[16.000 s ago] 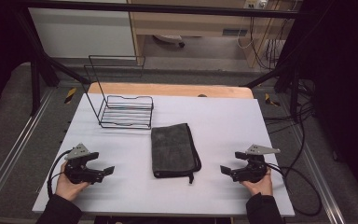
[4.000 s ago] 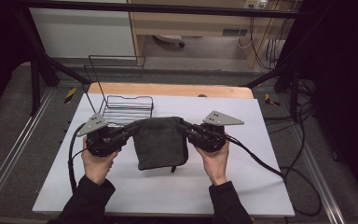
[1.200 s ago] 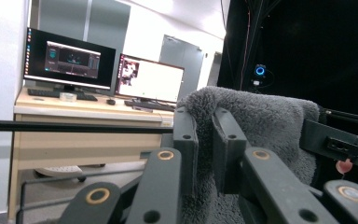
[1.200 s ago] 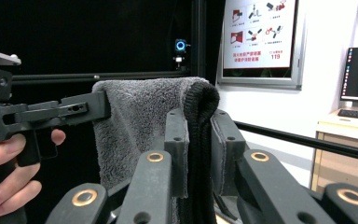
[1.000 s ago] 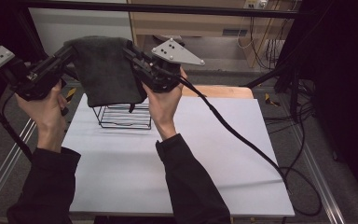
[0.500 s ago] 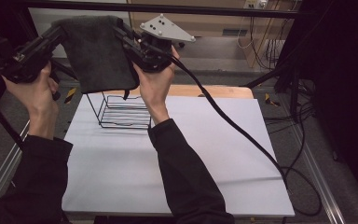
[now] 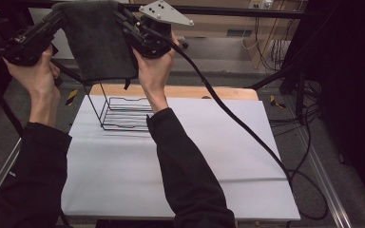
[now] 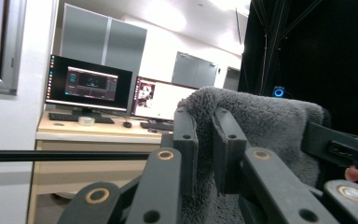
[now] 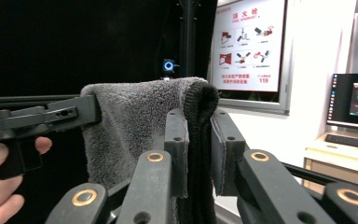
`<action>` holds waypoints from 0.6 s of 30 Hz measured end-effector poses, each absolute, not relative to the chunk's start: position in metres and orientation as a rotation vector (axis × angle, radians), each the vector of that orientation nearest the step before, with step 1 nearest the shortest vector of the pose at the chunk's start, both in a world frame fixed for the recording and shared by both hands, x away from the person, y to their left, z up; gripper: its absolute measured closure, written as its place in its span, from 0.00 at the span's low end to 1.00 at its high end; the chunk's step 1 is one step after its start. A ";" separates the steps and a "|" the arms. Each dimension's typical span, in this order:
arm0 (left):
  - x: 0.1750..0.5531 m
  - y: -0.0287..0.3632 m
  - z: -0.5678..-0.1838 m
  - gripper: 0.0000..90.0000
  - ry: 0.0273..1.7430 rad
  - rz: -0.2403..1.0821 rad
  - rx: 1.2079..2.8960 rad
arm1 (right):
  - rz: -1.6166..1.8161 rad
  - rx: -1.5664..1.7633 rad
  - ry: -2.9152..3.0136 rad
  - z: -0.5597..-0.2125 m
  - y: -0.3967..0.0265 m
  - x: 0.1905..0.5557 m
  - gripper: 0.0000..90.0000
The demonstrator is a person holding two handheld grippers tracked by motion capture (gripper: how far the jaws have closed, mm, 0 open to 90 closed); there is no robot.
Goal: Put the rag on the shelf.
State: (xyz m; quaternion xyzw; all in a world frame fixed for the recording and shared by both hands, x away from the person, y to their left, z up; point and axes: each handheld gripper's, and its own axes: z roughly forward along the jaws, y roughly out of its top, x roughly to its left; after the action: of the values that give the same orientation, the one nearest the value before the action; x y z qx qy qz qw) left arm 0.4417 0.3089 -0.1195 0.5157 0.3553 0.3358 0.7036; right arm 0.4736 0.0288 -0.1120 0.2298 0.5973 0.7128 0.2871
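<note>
A dark grey fluffy towel (image 7: 100, 42) hangs folded in the air above the black wire rack (image 7: 123, 113), which stands at the far left of the white table (image 7: 209, 156). My left gripper (image 7: 59, 14) is shut on the towel's upper left edge, and my right gripper (image 7: 122, 20) is shut on its upper right edge. In the left gripper view the towel (image 8: 261, 126) is pinched between the left gripper's (image 8: 205, 140) jaws. In the right gripper view the towel's folded edge (image 9: 135, 121) sits between the right gripper's (image 9: 198, 144) jaws.
A thick black cable (image 7: 237, 118) trails from the right gripper across the table to its right edge. A wooden board edge (image 7: 195, 91) runs behind the white surface. Metal frame rails (image 7: 323, 180) flank the table.
Both hands have risen and moved toward the far left with the towel stretched between them. It now hangs higher above the wire rack.
</note>
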 end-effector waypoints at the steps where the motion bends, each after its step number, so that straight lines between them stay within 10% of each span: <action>1: 0.442 0.309 -0.120 0.90 0.790 0.747 1.147 | 1.904 0.614 1.596 -0.112 0.029 0.474 0.88; 18: 0.489 0.306 -0.119 0.90 0.832 0.719 1.165 | 1.824 0.641 1.584 -0.113 0.032 0.511 0.88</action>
State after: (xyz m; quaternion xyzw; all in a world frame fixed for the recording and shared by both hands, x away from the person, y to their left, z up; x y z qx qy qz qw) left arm 0.4895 0.3064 -0.1188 0.5223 0.3727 0.3224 0.6960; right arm 0.5112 0.0324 -0.1129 0.2432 0.6015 0.6926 0.3154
